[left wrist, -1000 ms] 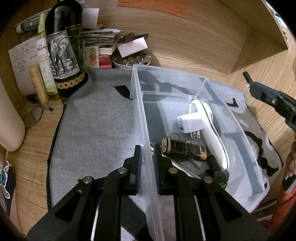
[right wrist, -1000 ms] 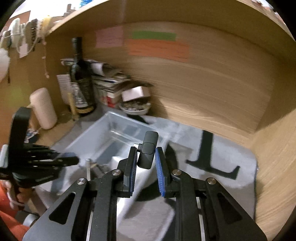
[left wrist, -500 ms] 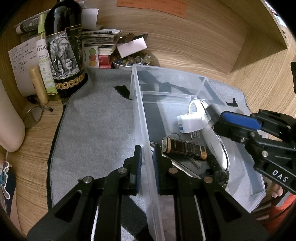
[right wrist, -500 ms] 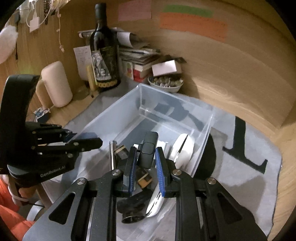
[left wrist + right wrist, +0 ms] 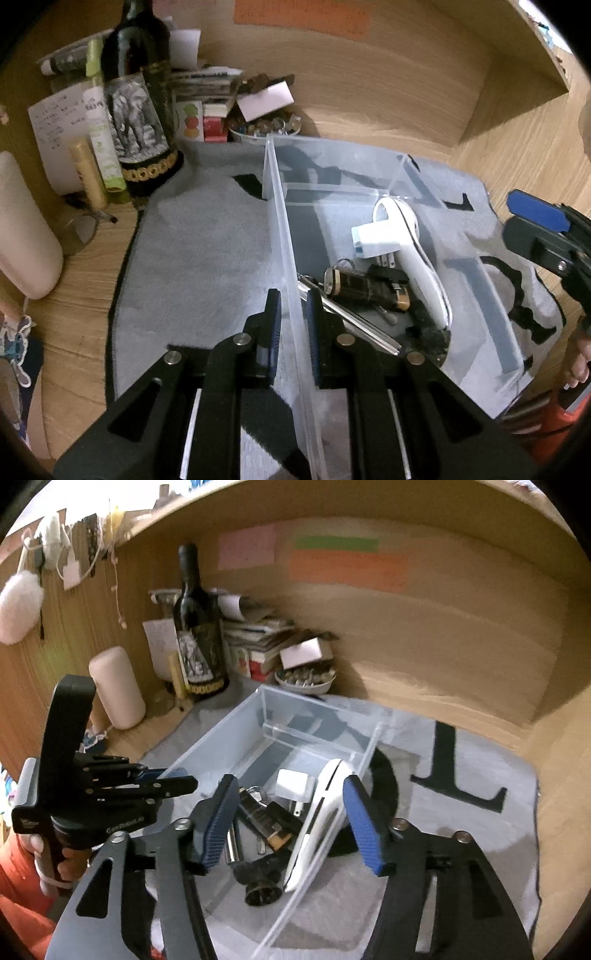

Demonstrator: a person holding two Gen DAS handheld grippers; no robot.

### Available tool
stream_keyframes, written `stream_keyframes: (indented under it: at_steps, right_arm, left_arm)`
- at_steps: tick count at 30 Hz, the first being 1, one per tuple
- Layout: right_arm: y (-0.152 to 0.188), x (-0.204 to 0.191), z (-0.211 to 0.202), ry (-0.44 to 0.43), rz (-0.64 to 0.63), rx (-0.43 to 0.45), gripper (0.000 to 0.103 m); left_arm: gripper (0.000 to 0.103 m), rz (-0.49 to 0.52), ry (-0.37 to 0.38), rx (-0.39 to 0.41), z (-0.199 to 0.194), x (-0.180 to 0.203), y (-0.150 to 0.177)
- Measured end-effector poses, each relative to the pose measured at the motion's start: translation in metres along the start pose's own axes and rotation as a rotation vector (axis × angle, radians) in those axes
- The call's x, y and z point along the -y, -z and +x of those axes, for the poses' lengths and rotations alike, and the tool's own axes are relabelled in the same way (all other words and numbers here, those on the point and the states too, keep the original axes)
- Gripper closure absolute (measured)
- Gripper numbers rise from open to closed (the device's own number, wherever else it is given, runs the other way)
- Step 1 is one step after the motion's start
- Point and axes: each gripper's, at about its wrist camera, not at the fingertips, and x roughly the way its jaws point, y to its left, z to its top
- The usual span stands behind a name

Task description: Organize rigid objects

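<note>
Half a second back the right gripper (image 5: pixel 291 819) pinched a small black key fob; now its blue-padded fingers (image 5: pixel 364 829) stand wide apart and empty, so by my reading the fob was dropped into the clear plastic storage bin (image 5: pixel 280 206), among the dark clutter beside the white handheld device (image 5: pixel 410 251) and white plug adapter (image 5: pixel 376 240). That item looks sorted. The left gripper (image 5: pixel 291 325) is nearly closed, clamping the bin's near wall, steadying it
</note>
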Motion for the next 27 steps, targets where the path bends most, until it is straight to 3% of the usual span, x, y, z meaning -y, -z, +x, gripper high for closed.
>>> stream_keyframes:
  at_steps: [6,10,12,14,21,27]
  right_arm:
    - [0.004,-0.001,-0.039,0.037,0.015,0.1,0.021]
    - [0.006,-0.008,-0.065,0.075,0.01,0.162,0.016]
    - [0.009,-0.01,-0.076,0.089,0.013,0.191,0.004]
    - [0.013,-0.011,-0.086,0.104,0.019,0.228,0.0]
    - [0.023,-0.012,-0.114,0.139,0.038,0.31,0.0]
    - [0.031,-0.013,-0.127,0.149,0.049,0.328,0.0]
  left_arm:
    - [0.059,-0.007,-0.007,0.121,-0.041,0.007,-0.002]
    - [0.036,0.019,-0.022,0.252,-0.08,0.02,0.001]
    - [0.029,0.028,-0.021,0.314,-0.098,0.027,0.003]
    - [0.015,0.031,-0.016,0.36,-0.11,0.03,0.004]
    - [0.004,0.06,-0.054,0.506,-0.146,0.049,0.019]
    - [0.003,0.083,-0.04,0.563,-0.164,0.058,0.03]
